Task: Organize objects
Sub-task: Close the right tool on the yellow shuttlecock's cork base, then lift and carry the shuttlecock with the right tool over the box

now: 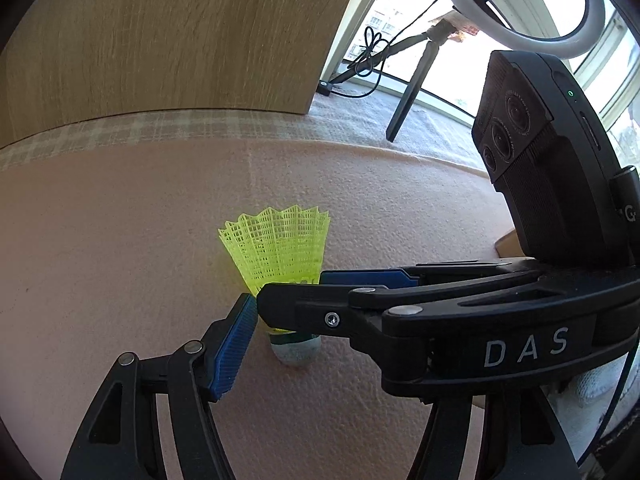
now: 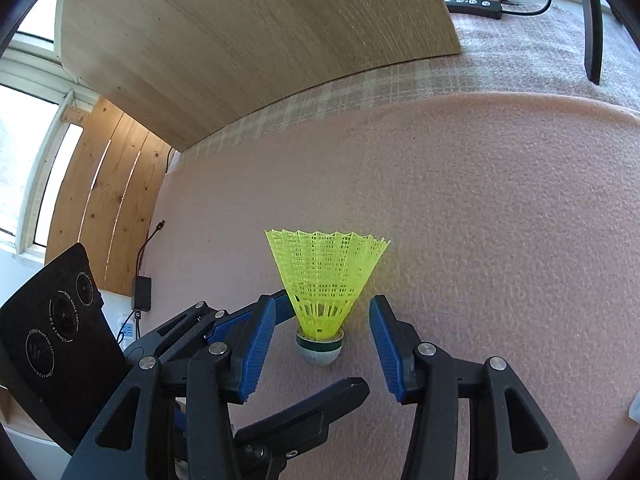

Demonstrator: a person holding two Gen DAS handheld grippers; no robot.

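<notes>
Shuttlecock (image 2: 324, 284): a yellow-green mesh skirt on a white cork with a green band, standing upright, cork down, on the pink foam mat (image 2: 480, 200) that covers the bench. It rests alone, in the near middle of the mat; nothing is holding it.

Right tongs (image 2: 322, 344): apart. The two blue ribbed pads flank the cork, one to its left and one to its right, each with a clear strip of mat showing between pad and shuttlecock. They straddle the narrow base rather than the wide skirt, probably because the cork is the firm part and the mesh would crush.

Left tongs (image 1: 276, 312): apart as well. In the left wrist view one blue pad sits just left of the cork; the other finger is hidden behind the right tool, which crosses in front from the right. No pad appears to press on the shuttlecock.

Why both are close: the two tools meet at the same object from neighbouring sides, which reads as a handover or a set-down; which one, I cannot tell.

Surroundings: a wooden panel (image 2: 260, 40) stands at the far edge of the mat, and a ring light (image 1: 516, 4) on a tripod stands far right by the window.

Risk: the shuttlecock is light and top-heavy, so a brushing finger could tip it.
</notes>
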